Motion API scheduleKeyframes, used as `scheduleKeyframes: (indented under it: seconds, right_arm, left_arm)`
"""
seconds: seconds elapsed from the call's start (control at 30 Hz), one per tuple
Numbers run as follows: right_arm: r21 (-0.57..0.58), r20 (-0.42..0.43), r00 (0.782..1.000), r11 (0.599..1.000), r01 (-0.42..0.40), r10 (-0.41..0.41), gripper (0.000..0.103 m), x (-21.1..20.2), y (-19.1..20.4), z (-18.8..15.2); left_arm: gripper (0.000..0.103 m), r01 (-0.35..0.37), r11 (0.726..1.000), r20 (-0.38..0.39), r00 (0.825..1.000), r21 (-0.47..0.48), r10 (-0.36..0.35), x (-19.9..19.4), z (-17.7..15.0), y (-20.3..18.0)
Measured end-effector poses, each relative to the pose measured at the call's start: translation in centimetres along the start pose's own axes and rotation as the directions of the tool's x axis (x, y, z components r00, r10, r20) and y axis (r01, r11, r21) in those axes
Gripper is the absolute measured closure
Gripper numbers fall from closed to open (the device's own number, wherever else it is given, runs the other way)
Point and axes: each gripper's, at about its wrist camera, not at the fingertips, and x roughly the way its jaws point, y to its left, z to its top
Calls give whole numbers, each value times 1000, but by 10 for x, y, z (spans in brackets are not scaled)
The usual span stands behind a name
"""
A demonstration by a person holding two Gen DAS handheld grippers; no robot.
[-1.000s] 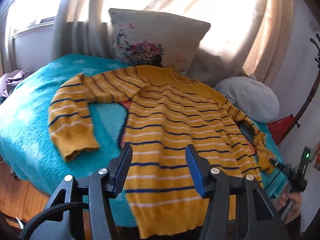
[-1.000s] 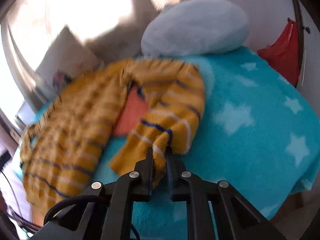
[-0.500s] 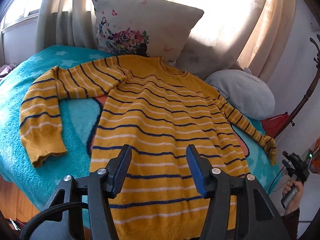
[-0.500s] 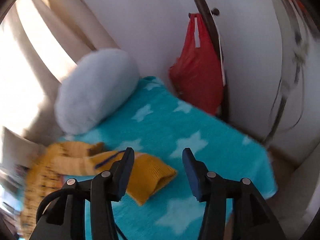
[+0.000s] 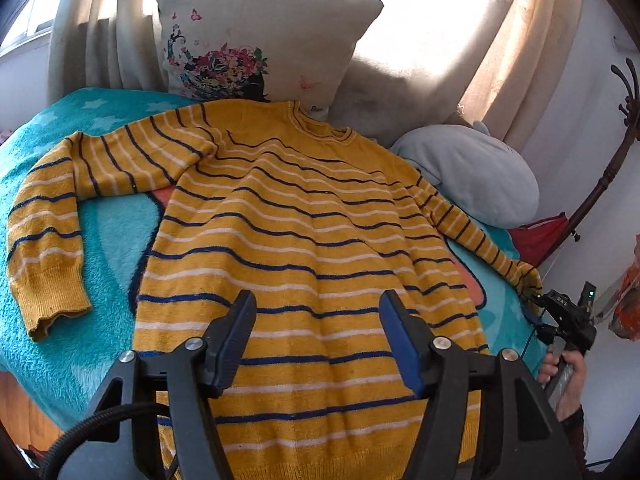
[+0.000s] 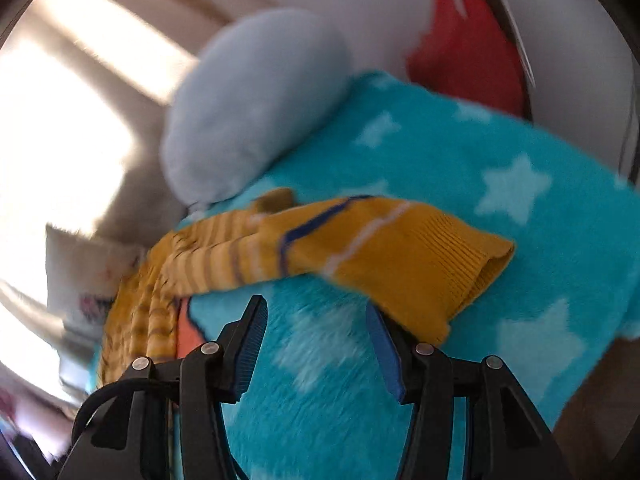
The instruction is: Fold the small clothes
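A yellow sweater (image 5: pixel 304 240) with blue and white stripes lies flat on a teal star blanket (image 5: pixel 108 236), neck toward the pillows. Its left sleeve (image 5: pixel 44 248) bends down toward the near edge. Its right sleeve runs out to the bed's right edge, and its cuff (image 6: pixel 424 276) lies just beyond my right gripper. My left gripper (image 5: pixel 318 320) is open and empty above the sweater's lower part. My right gripper (image 6: pixel 316 328) is open and empty over the blanket (image 6: pixel 480 184), its right finger beside the cuff; it also shows in the left wrist view (image 5: pixel 560 316).
A floral cushion (image 5: pixel 248 40) and a pale blue pillow (image 5: pixel 472 176) stand at the head of the bed before curtains. A red bag (image 6: pixel 460 48) hangs on a dark coat stand (image 5: pixel 604 176) by the right wall. Wooden floor (image 5: pixel 20 404) shows below the bed's near edge.
My right gripper has let go of the right sleeve's cuff, which now lies stretched out on the blanket, and has opened. My left gripper has moved closer over the sweater's body.
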Motion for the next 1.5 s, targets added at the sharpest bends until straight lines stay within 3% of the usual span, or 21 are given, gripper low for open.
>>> scheduleKeyframes:
  seconds: [0.07,0.13,0.2,0.23,0.27,0.3,0.33,0.47,0.67,0.87,1.07,1.27,1.33,1.4,1.43,1.5]
  right_arm:
    - [82,39,999,996,-20,16,47,7,-8,10]
    - [157,76,996,987,34,-47,45,13,-17,24]
    - [216,139,989,976,28,-59,48,18,-27,34]
    - [224,147,987,974,34,-68,53,22,-28,40]
    - [222,131,989,974,43,-74,76,27,-28,46]
    - [219,107,993,975,25,-50,93,31,-27,53]
    - [221,109,994,975,-18,-7,93,30,-23,58]
    - [69,164,983,993,-92,80,96,4,30,75]
    - [-94,81,966,966,-239,247,97,2,118,70]
    - [-306,-47,948,899,-313,314,98,34,235,38]
    - [-514,-242,904,743,-429,354,99,97,376,-35]
    - [-581,-450,848,629,-516,280,99,173,449,-146]
    - [-614,-515,835,596,-517,194,98,199,452,-179]
    - [-652,-491,860,596,-468,138,89,212,450,-191]
    - [-650,-492,859,598,-469,138,84,212,448,-192]
    - [-630,-487,857,611,-479,169,61,205,442,-185]
  left_arm:
    - [40,12,1000,-12,1000,-24,-12,3,2,5]
    - [40,35,998,-15,999,-49,-35,3,3,9]
    - [40,45,997,-10,999,-61,-45,2,3,11]
    - [40,45,997,-5,999,-63,-45,1,4,13]
    - [40,42,997,0,999,-62,-42,0,4,14]
    - [40,40,997,2,999,-61,-40,-1,4,15]
    - [40,38,997,6,999,-61,-37,-2,4,17]
    - [39,25,997,16,1000,-70,-24,-4,6,27]
    - [39,53,989,19,999,-141,-50,-4,7,46]
    - [39,42,987,55,998,-155,-34,-17,7,56]
    - [34,-23,981,117,992,-193,47,-41,4,81]
    - [34,-60,967,121,988,-248,93,-53,3,112]
    - [34,-68,966,126,987,-251,103,-55,3,118]
    - [34,-77,967,133,985,-244,112,-57,1,121]
    - [34,-85,968,138,983,-236,120,-57,1,123]
    - [32,-93,968,142,982,-232,128,-58,1,127]
